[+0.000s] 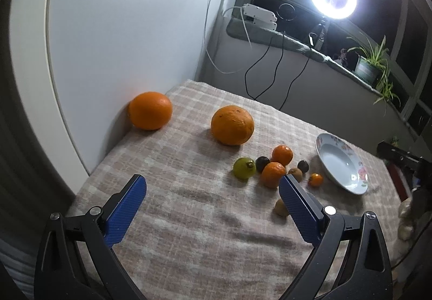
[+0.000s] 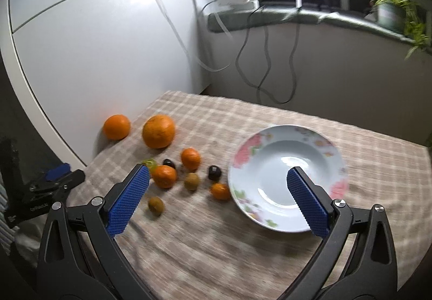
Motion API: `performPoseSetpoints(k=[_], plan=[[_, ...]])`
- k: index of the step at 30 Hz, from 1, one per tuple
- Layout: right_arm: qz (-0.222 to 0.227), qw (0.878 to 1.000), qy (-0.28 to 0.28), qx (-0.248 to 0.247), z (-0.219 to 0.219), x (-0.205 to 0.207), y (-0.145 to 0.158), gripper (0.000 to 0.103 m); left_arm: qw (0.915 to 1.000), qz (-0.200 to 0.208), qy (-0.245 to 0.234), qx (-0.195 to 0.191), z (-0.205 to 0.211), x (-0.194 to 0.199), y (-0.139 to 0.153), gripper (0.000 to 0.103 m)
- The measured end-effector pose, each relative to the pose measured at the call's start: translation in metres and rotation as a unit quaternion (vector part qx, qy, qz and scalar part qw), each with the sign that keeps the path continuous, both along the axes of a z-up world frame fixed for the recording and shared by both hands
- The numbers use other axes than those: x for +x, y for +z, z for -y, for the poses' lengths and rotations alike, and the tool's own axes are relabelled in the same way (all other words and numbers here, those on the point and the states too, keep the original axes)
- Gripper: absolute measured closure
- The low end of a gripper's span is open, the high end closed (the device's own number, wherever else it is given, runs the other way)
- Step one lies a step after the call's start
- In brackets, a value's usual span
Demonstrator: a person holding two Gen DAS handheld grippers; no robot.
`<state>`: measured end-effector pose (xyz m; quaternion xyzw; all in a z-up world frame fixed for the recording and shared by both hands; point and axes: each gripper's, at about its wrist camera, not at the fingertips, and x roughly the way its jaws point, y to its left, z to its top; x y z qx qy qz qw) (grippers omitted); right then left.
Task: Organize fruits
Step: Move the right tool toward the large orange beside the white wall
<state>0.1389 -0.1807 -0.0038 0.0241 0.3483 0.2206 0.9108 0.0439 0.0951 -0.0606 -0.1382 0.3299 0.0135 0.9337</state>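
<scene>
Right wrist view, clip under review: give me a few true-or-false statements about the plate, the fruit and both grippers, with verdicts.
1. The floral plate holds no fruit. True.
2. The right gripper is shut on a mandarin. False: its jaws stand wide open, holding nothing.
3. The two large oranges lie on the far side of the small fruit, towards the white panel. True.
4. The small fruit is clustered to the right of the plate. False: it lies to the plate's left.
5. The left gripper is open. True.
6. The checked cloth carries two plates. False: only one shows.
</scene>
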Motion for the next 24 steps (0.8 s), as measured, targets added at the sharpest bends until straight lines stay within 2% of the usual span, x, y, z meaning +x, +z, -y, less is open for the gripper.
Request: performPoseSetpoints(k=[10, 16, 24], plan=[[-0.051, 0.996, 0.068, 0.007, -0.047, 0.047, -0.011, 0.000, 0.9993, -0.009, 0.036, -0.010, -0.019, 0.021, -0.014, 0.005], [-0.078, 0.991, 0.108, 0.029, -0.076, 0.082, -0.011, 0.000, 0.9986, -0.008, 0.051, -0.014, -0.030, 0.029, -0.022, 0.005], [-0.149, 0.981, 0.112, 0.048, -0.100, 0.130, -0.035, 0.000, 0.9987, -0.014, 0.037, -0.031, -0.029, 0.052, -0.027, 0.005]])
